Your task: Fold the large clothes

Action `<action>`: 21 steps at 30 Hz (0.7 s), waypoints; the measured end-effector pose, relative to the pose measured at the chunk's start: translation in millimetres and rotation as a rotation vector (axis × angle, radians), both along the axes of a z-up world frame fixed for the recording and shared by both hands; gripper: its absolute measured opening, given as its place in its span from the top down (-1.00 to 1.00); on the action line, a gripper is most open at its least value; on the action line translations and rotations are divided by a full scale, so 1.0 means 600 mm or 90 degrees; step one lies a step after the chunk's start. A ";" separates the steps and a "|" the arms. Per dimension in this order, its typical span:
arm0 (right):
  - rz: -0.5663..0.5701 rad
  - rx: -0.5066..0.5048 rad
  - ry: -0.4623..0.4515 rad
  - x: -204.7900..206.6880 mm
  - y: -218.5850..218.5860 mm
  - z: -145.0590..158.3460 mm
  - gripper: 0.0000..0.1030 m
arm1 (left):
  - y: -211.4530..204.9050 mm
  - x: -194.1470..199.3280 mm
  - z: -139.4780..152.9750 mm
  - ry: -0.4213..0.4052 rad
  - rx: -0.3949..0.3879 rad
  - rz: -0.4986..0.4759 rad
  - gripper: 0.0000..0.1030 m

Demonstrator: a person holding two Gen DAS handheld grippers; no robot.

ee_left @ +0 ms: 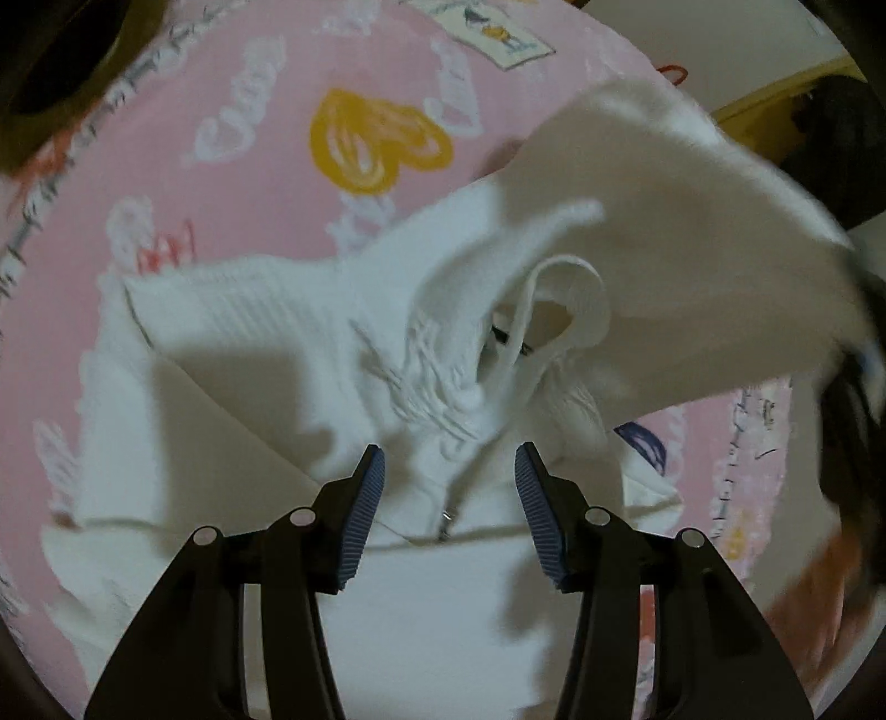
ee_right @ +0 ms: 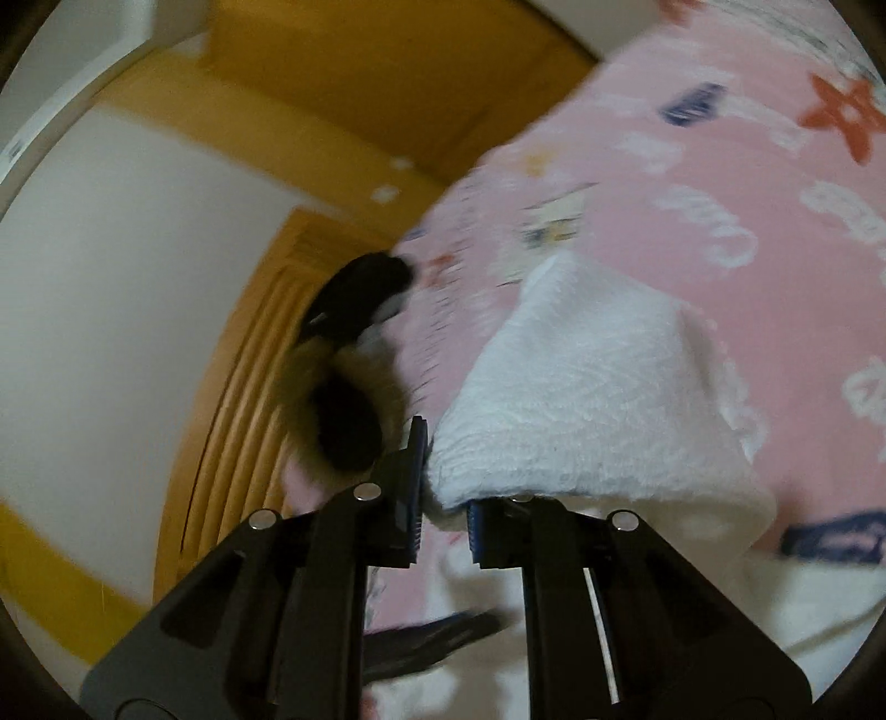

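My left gripper: jaws apart, nothing between, over the white garment lying on pink bedsheet. My right gripper: jaws narrow, pinching a raised fold of the garment.

No words, brands or numbers can be read in either view. The pink bedsheet carries white scribbled script-like marks and a small printed patch at its far side, but the blur leaves every mark illegible.
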State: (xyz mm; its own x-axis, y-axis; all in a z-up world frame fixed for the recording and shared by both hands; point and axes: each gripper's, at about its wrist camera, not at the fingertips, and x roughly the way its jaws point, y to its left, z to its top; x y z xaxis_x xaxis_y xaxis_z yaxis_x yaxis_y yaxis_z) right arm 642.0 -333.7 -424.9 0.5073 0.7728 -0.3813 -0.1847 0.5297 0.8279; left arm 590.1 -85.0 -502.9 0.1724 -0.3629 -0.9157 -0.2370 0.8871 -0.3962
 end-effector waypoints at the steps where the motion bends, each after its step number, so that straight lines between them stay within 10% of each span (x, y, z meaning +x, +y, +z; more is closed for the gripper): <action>1: 0.019 0.003 -0.019 -0.032 0.012 0.016 0.78 | -0.003 -0.002 -0.003 0.003 -0.007 0.000 0.08; 9: 0.109 -0.051 -0.036 -0.228 0.056 0.003 0.77 | 0.064 -0.050 -0.015 0.007 -0.048 0.074 0.08; 21: 0.027 -0.157 0.196 -0.365 0.001 -0.217 0.64 | 0.126 -0.104 -0.067 0.026 -0.012 0.099 0.09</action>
